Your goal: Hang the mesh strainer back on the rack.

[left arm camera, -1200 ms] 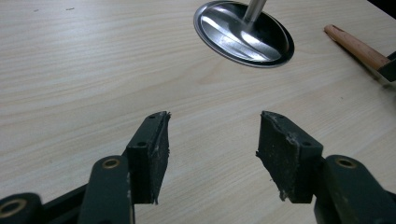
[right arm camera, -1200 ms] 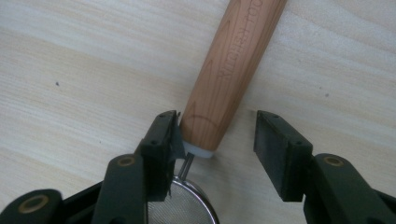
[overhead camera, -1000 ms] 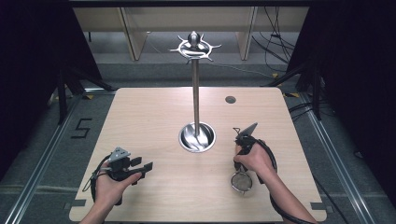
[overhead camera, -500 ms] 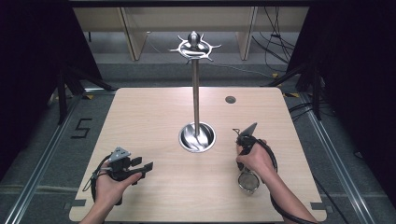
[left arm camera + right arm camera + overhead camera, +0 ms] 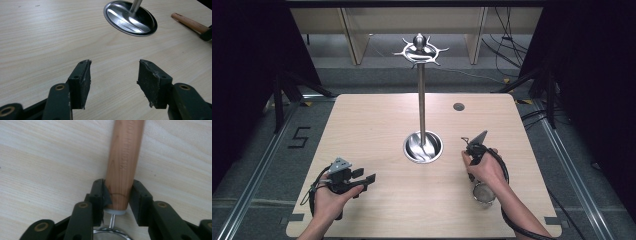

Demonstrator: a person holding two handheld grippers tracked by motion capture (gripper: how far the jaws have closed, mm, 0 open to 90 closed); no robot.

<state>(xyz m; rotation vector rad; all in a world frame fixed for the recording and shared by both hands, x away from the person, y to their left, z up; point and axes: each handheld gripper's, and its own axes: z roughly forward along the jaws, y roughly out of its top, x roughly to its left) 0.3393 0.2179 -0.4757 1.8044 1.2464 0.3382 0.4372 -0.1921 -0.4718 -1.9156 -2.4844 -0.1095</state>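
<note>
The high view looks forward and down from far above the pale wooden desk (image 5: 377, 130), while the left claw view skims low toward the shiny round metal stand base (image 5: 130, 15) both share, and the right claw view peers straight down, very close.

Wooden handle (image 5: 124, 162) cut off by the top edge in the right gripper view; strainer mesh (image 5: 484, 194) half hidden under the right hand (image 5: 484, 167). Small dark spot (image 5: 458, 106) on the desk (image 5: 372, 125) too small to identify.

Floor marking "5" (image 5: 298, 137) beside table (image 5: 362, 120)
</note>
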